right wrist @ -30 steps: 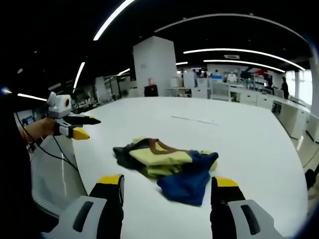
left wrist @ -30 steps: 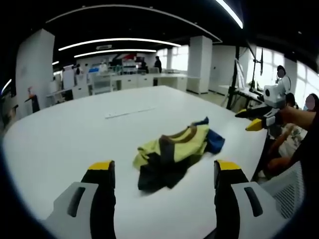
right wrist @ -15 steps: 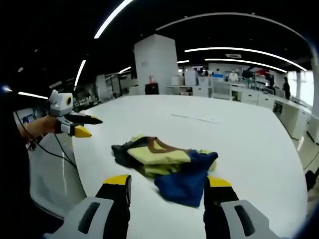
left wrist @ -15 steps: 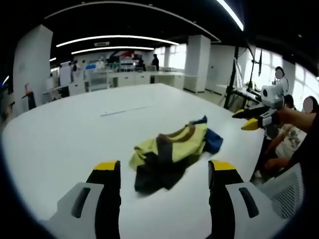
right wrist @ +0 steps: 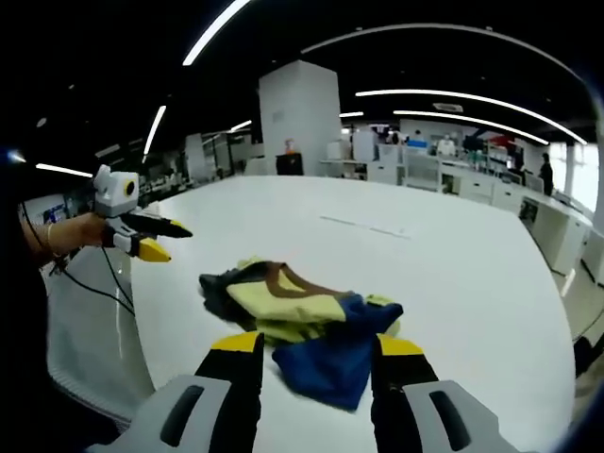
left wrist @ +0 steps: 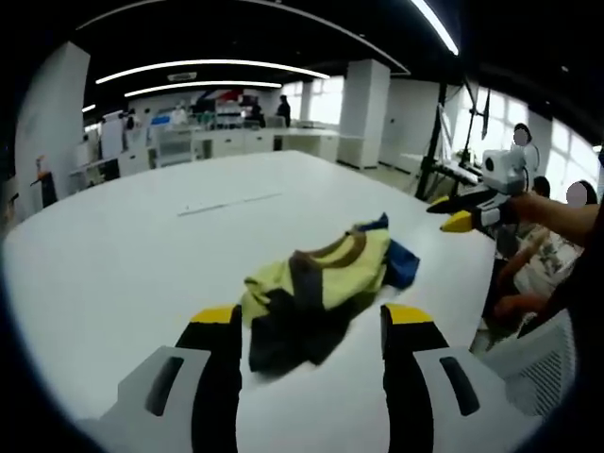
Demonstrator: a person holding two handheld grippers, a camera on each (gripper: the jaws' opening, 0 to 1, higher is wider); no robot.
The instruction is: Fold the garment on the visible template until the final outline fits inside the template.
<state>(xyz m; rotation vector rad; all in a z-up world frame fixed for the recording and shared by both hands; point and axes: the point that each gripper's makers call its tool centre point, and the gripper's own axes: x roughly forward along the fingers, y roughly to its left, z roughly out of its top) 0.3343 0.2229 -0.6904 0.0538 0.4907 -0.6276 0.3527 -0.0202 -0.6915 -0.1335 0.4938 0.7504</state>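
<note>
A crumpled yellow, navy and blue garment (left wrist: pixel 321 288) is seen mid-surface (left wrist: pixel 123 255), at 12 o'clock of the left tool (left wrist: pixel 307 326), whose jaws are spread. The right tool (right wrist: pixel 316 354), likewise spread, is aimed at the blue part, presumably for a grasp.

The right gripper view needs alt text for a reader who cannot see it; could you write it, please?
A crumpled yellow, navy and blue garment lies on a white table, just beyond the right gripper and its open yellow-tipped jaws. The left gripper hovers at the table's left edge.
</note>
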